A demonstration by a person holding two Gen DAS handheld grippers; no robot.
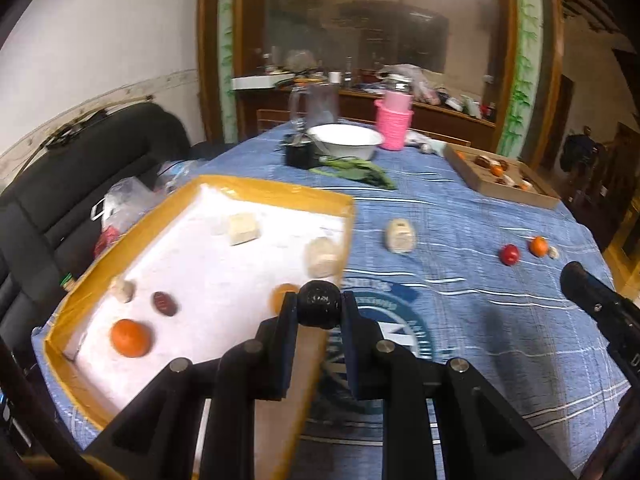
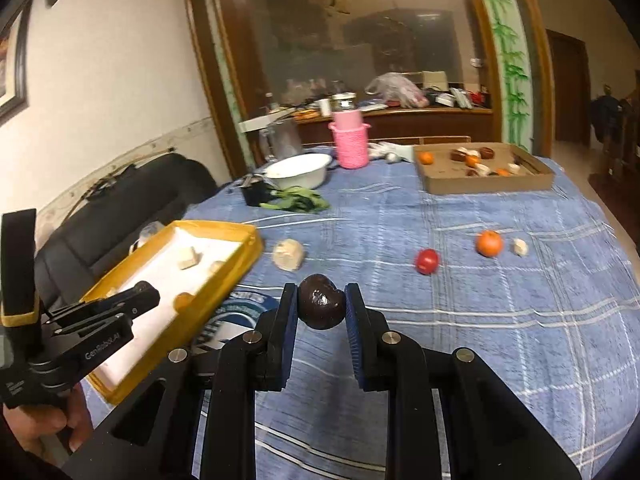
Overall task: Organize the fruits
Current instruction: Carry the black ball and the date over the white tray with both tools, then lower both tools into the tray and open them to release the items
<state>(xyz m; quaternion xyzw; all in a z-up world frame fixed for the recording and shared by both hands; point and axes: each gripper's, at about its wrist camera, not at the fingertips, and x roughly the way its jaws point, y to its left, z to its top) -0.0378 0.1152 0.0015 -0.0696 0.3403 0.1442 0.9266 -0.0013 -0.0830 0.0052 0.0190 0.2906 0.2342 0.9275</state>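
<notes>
The left tool [image 1: 318, 308] is clenched on a dark round fruit [image 1: 319, 309] just at the near right edge of the yellow-rimmed tray [image 1: 256, 190] on the table [image 1: 500, 340]. The right tool [image 2: 321, 307] grips a dark brown fruit [image 2: 322, 306] above the blue cloth, right of that tray. Both fruits sit at the very tips of the pads — a jolt could pop one free to roll away. A release beside the rim would miss the tray.

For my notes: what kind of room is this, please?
Probably a home dining room: a table under a blue cloth, a cluttered wooden sideboard behind it, and a black sofa beside the wall.
</notes>
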